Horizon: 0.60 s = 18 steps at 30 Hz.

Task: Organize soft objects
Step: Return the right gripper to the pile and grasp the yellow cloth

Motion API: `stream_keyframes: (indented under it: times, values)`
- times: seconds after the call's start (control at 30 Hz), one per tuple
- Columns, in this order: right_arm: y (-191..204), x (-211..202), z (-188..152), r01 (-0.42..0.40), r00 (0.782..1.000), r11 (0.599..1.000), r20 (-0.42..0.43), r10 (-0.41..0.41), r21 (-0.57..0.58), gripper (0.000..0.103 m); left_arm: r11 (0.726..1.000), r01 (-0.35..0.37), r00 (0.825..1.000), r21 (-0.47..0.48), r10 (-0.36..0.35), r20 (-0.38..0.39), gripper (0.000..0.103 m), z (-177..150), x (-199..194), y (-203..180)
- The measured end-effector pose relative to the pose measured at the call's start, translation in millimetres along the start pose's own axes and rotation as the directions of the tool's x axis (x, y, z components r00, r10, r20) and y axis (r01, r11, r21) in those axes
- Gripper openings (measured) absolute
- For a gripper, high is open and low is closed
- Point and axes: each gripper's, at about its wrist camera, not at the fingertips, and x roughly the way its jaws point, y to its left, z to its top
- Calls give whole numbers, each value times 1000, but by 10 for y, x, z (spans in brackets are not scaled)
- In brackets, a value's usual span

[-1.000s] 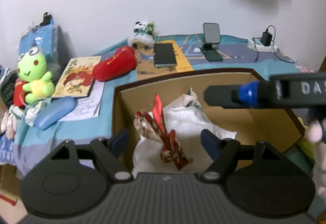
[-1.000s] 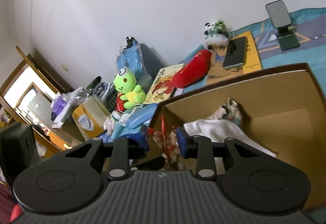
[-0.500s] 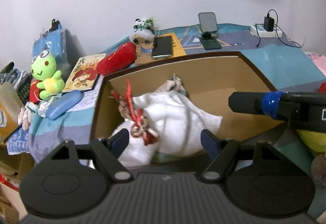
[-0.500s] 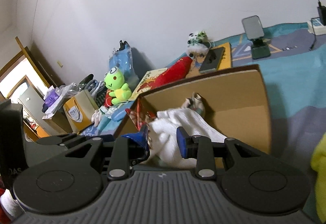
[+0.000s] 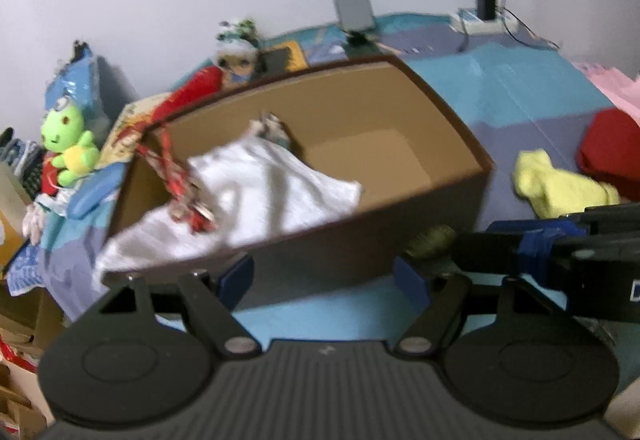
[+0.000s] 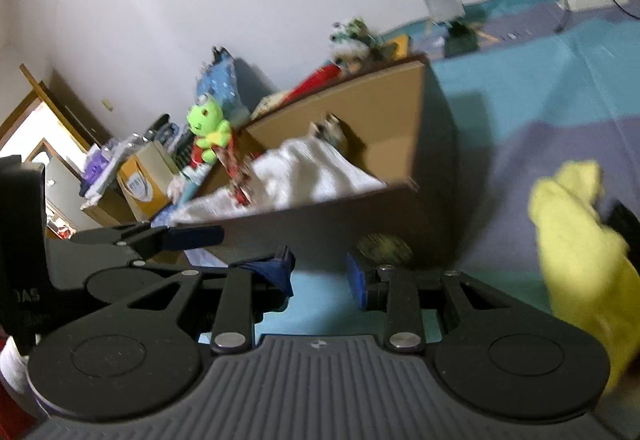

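- Holding the left gripper (image 5: 326,276) just short of the cardboard box (image 5: 400,224), you keep its jaws spread wide with nothing between them but the box's near wall and the blue bedspread (image 5: 500,79) below.
- Your right gripper (image 6: 320,276) sits lower and to the right; its jaws stand partly apart with a clear gap, and no object is clamped. A loose scrap of blue tape hangs off its left fingertip.
- In the left wrist view the right gripper reaches in from the right edge, its blue-taped fingers close to a dark olive object (image 5: 434,240) lying at the box's near right corner. The same blurred object (image 6: 384,246) shows just beyond the right fingertip; whether it is touched you cannot tell.
- Inside the box lies a white towel (image 5: 260,195), spilling over the near left rim, with a red patterned cloth (image 5: 180,179) draped on its left part and over the box's left corner.
- The right half of the box floor is bare cardboard.
- A yellow soft item (image 5: 560,187) rests on the bedspread to the right of the box, well clear of it, beside something red (image 5: 612,147).
- A green frog plush (image 5: 66,147) sits at the far left of the bed, and a small panda toy (image 5: 236,47) stands behind the box near the wall.
- Both views are blurred.
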Motion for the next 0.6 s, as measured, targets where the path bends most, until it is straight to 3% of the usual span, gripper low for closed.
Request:
stream_keyframes:
  times: [0.27, 0.4, 0.6]
  values:
    - [-339, -350, -363, 61, 997, 997, -50, -59, 53, 15, 990, 135, 988, 35, -132, -78, 77, -254, 122, -528]
    - [-494, -565, -505, 109, 993, 991, -55, -105, 74, 15, 973, 223, 972, 65, -216, -96, 77, -321, 143, -792]
    - [-745, -895, -636, 175, 984, 976, -45, -171, 130, 15, 931, 345, 939, 118, -340, -55, 77, -290, 82, -1151]
